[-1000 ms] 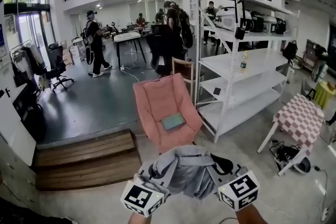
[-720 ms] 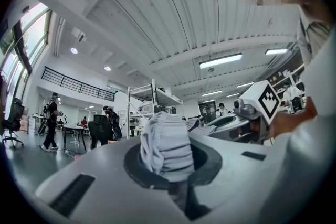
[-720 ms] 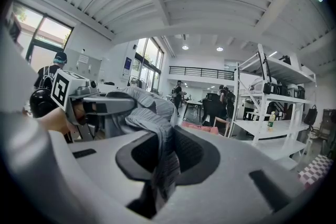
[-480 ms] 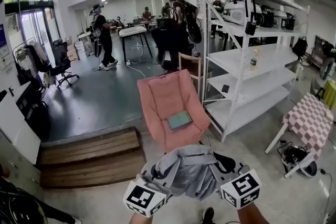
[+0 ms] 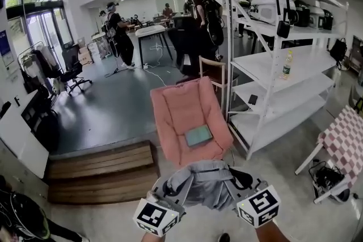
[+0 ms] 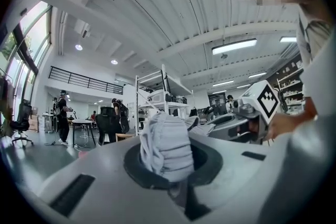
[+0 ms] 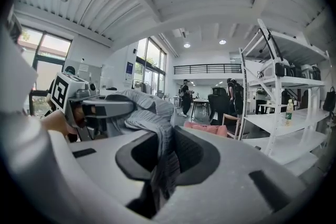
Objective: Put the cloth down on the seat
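Note:
A grey cloth [image 5: 203, 184] hangs bunched between my two grippers, low in the head view. My left gripper [image 5: 168, 194] is shut on one bunched end of the cloth [image 6: 164, 147]. My right gripper [image 5: 241, 190] is shut on the other end, a fold of the cloth [image 7: 157, 144] running down between its jaws. Ahead stands a pink armchair [image 5: 184, 110], its seat just beyond the cloth. A small teal tablet-like object [image 5: 198, 135] lies on that seat. In the right gripper view the armchair's [image 7: 210, 129] top shows just over the jaws.
A white shelf rack [image 5: 272, 65] stands right of the armchair, a wooden chair [image 5: 212, 73] behind it. A low wooden step [image 5: 96, 170] lies to the left. A folding seat with checked fabric [image 5: 343, 141] is at the far right. People stand at tables in the background.
The armchair has drawn nearer and lower in the head view; I have moved toward it. Both grippers keep the same hold on the cloth.

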